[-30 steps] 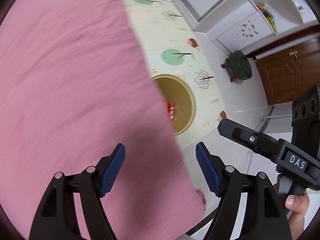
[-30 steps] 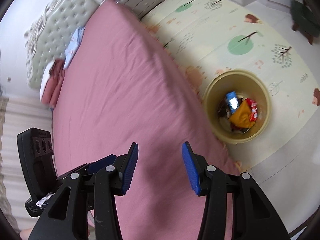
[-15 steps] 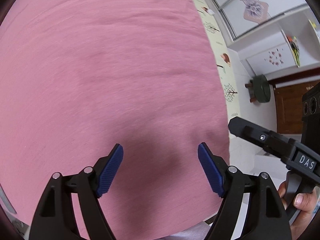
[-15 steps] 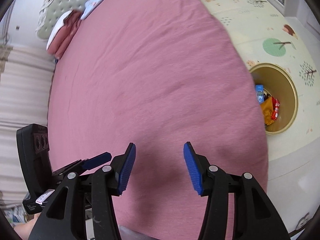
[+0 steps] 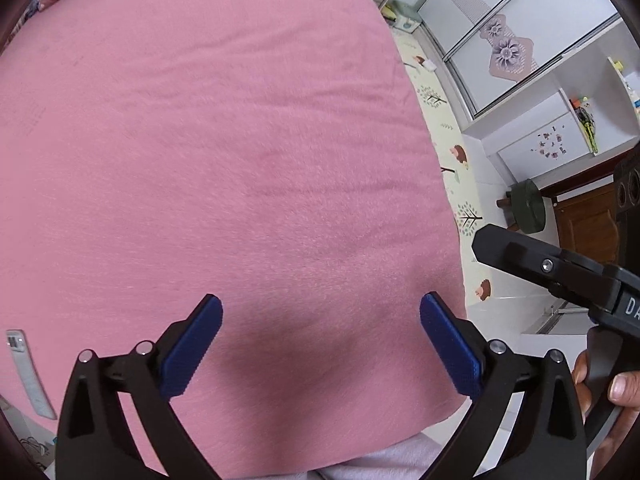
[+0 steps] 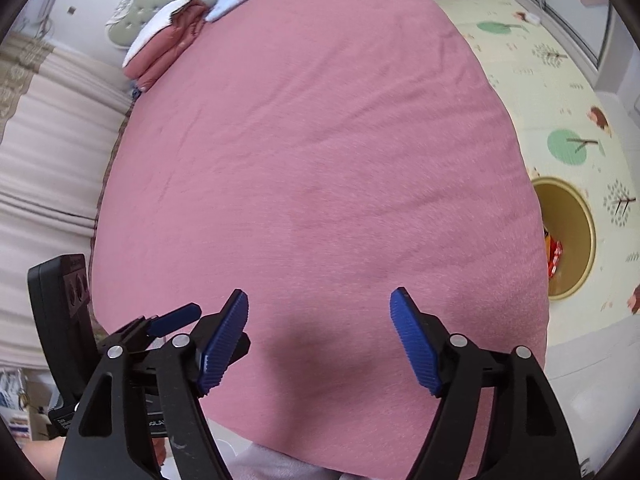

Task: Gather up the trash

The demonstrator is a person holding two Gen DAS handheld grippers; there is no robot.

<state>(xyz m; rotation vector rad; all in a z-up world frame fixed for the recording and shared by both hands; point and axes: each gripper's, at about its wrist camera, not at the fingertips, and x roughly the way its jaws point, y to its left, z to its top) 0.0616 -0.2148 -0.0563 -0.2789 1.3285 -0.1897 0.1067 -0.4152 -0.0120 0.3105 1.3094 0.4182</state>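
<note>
My left gripper (image 5: 320,344) is open and empty over the near end of a pink bed (image 5: 220,160). My right gripper (image 6: 320,340) is open and empty over the same bed (image 6: 312,160). A round yellow bin (image 6: 576,216) stands on the floor at the bed's right side, partly hidden by the bed edge, with red wrappers (image 6: 555,256) inside. No loose trash shows on the bed in either view. The right gripper's finger (image 5: 520,256) shows at the right of the left wrist view, and the left gripper's body (image 6: 64,320) at the left of the right wrist view.
A patterned play mat (image 6: 560,92) covers the floor right of the bed. A green stool (image 5: 528,208), a wooden door (image 5: 588,224) and white cabinets (image 5: 532,60) stand beyond. Folded pink and blue bedding (image 6: 168,40) lies by the headboard. A white remote-like object (image 5: 26,372) sits at the left edge.
Both grippers have swung from the bin side back over the bed, and both have opened wider. The bin has left the left wrist view and slid to the right wrist view's edge.
</note>
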